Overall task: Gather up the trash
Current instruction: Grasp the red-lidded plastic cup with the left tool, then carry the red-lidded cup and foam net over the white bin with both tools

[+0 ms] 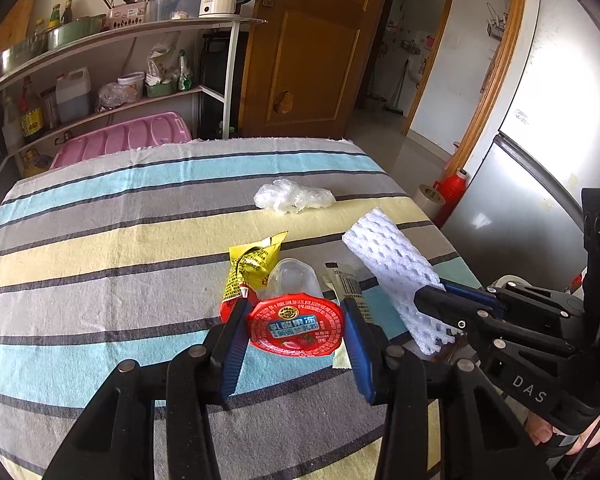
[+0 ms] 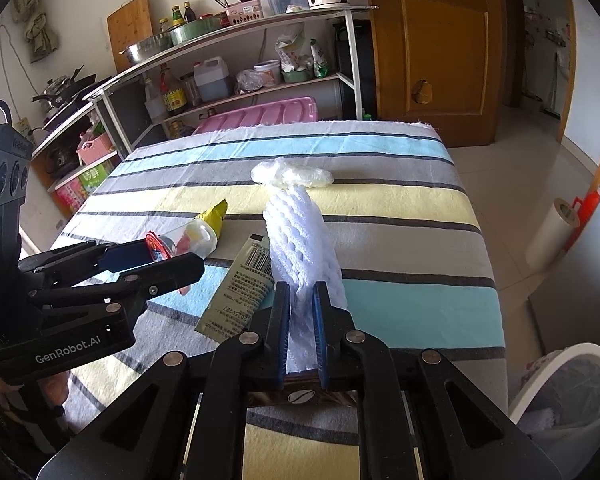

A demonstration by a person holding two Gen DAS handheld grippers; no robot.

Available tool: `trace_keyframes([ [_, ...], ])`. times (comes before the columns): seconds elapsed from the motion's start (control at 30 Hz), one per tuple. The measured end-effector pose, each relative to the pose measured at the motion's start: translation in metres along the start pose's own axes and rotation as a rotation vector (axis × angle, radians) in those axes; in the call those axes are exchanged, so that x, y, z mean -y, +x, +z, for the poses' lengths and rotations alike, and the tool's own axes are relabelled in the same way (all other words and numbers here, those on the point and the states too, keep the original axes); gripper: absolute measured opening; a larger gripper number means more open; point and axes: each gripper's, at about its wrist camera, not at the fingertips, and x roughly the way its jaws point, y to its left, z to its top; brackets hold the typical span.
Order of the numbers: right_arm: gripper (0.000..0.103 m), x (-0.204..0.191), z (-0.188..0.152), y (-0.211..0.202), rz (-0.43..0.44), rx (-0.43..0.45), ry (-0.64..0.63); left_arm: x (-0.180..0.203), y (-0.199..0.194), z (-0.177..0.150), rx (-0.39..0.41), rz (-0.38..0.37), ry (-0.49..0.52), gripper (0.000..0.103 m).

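1. Holding trash in both grippers right now, over the striped cloth-covered table (image 1: 100,216); nothing visibly binned from this batch yet, so I'd call the task early-to-mid.
2. Left gripper (image 1: 296,320): jaws partly closed around the clear plastic jelly cup with the red foil lid (image 1: 296,322). Lid faces the camera and sits squarely between the blue pads, which touch its edges. Looks clamped, cup body pointing away from the wrist.
3. Right gripper (image 2: 302,316): jaws nearly together, pinching the near end of the white foam mesh fruit sleeve (image 2: 304,240). The sleeve sticks out forward and up past the fingertips, tilted, free end clear of the cloth.
4. Left on the table:
   - yellow-and-red snack wrapper (image 1: 252,268), just behind the cup
   - pale green printed sachet with a barcode (image 2: 240,288), flat, between the two grippers
   - crumpled clear plastic film (image 1: 294,198), farther back, well apart from both grippers
5. White bin with a dark liner (image 2: 572,392) sits on the floor off the table's right corner, below the right gripper. Something white is already inside; can't tell what.
6. Judgement: two pieces in hand, three to go.
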Motion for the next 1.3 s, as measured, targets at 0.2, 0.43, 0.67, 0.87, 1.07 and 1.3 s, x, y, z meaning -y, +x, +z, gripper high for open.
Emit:
trace_keyframes([
  [0.2, 0.009, -0.001, -0.003, -0.019, -0.003, 0.032, 0.013, 0.011, -0.019, 0.001, 0.028, 0.003, 0.022, 0.045],
  [0.43, 0.009, 0.005, -0.011, -0.052, -0.016, 0.088, 0.055, 0.030, -0.047, 0.002, 0.076, -0.001, 0.058, 0.045],
  [0.67, 0.009, 0.020, -0.026, -0.091, -0.057, 0.140, 0.097, 0.063, -0.063, 0.000, 0.100, -0.042, 0.108, 0.045],
  [0.87, 0.009, 0.040, -0.044, -0.123, -0.108, 0.175, 0.149, 0.102, -0.068, -0.004, 0.117, -0.106, 0.163, 0.045],
  [1.07, 0.009, 0.065, -0.065, -0.153, -0.179, 0.198, 0.203, 0.144, -0.063, -0.011, 0.114, -0.182, 0.222, 0.046],
  [1.3, 0.009, 0.098, -0.095, -0.180, -0.279, 0.199, 0.279, 0.195, -0.046, -0.022, 0.077, -0.242, 0.301, 0.046],
])
